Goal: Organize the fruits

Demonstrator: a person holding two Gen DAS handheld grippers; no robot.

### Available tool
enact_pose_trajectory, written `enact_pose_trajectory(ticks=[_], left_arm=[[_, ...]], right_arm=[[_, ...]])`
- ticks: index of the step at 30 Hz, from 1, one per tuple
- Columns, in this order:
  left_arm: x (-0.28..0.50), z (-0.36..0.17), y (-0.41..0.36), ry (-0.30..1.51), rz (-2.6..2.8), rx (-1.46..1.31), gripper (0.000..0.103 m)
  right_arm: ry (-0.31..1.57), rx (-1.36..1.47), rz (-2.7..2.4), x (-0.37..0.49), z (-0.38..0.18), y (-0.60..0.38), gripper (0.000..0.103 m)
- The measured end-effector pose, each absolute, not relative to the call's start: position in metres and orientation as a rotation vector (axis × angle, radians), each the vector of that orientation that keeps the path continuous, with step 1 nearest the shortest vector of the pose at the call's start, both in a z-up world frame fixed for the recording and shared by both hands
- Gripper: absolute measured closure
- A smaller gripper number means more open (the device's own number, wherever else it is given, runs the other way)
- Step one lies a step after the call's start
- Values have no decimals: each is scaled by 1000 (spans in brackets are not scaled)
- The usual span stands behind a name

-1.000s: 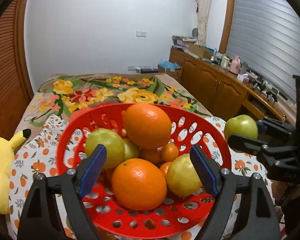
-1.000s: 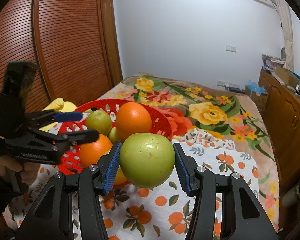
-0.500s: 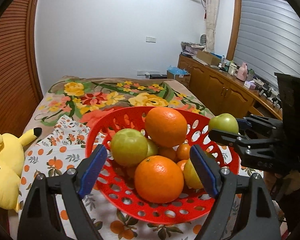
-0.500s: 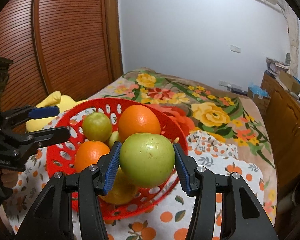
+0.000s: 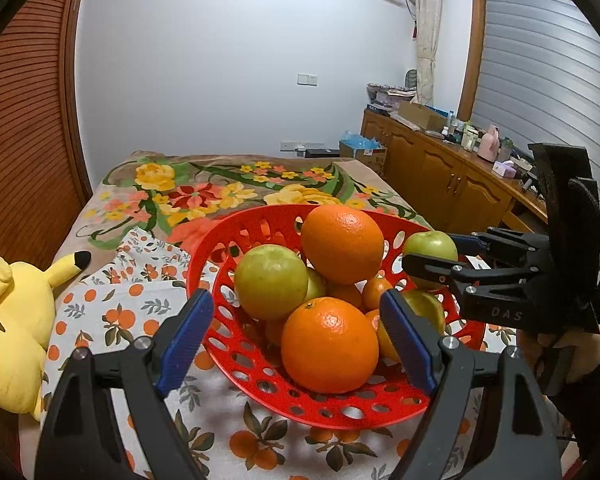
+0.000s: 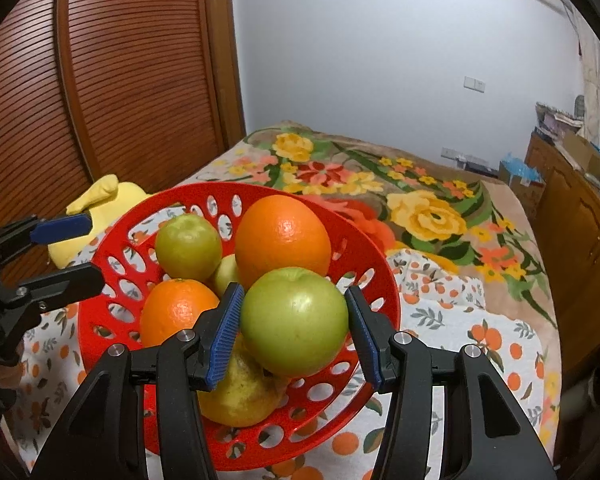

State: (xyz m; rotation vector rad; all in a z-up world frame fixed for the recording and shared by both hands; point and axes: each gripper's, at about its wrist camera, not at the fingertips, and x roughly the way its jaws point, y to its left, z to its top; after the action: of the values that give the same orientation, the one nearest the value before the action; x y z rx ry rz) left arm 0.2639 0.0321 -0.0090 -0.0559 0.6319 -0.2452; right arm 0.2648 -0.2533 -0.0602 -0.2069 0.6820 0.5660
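Observation:
A red perforated basket (image 5: 260, 216) stands on the cloth with two big oranges (image 5: 330, 346), a green apple (image 5: 271, 282), small tangerines and a yellowish fruit (image 6: 236, 396) piled in it. My right gripper (image 6: 294, 296) is shut on another green apple (image 6: 294, 322) and holds it above the basket's right side, just inside the rim (image 6: 112, 240). From the left wrist, that held apple (image 5: 430, 246) shows at the basket's right edge. My left gripper (image 5: 296, 304) is open in front of the basket, with nothing between its pads.
A yellow plush toy (image 5: 12, 320) lies left of the basket on the orange-print cloth (image 5: 112, 312). The cloth covers part of a floral blanket (image 5: 204, 196). Wooden cabinets (image 5: 440, 176) line the right wall, and a slatted wooden door (image 6: 120, 80) stands at the left.
The right gripper carried the green apple from beside the basket to over its right side. The left gripper drew back and left, so the basket sits further right and smaller.

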Motion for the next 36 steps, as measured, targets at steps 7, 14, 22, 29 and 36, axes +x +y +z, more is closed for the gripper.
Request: enact_pose_trajectory(ticks=[7,14,22,29,36], left_arm=[[256,-10,33,627,-229,-49,18],[238,-8,32,606,-213,-45,18],[211,-1,29,578,-186,-21,18],[189,4,26,574,-175,-20,17],[167,9,24,570,-166,-32,17]], right_arm=[[670,-183,568,260,-54,-256,45],[644,-150,547,239,-46,-266,39],[619,-117,511,206,-45,-276,25],[589,-104,464,179,-44,-283,13],[567,-112,405,152,-42,-288,8]])
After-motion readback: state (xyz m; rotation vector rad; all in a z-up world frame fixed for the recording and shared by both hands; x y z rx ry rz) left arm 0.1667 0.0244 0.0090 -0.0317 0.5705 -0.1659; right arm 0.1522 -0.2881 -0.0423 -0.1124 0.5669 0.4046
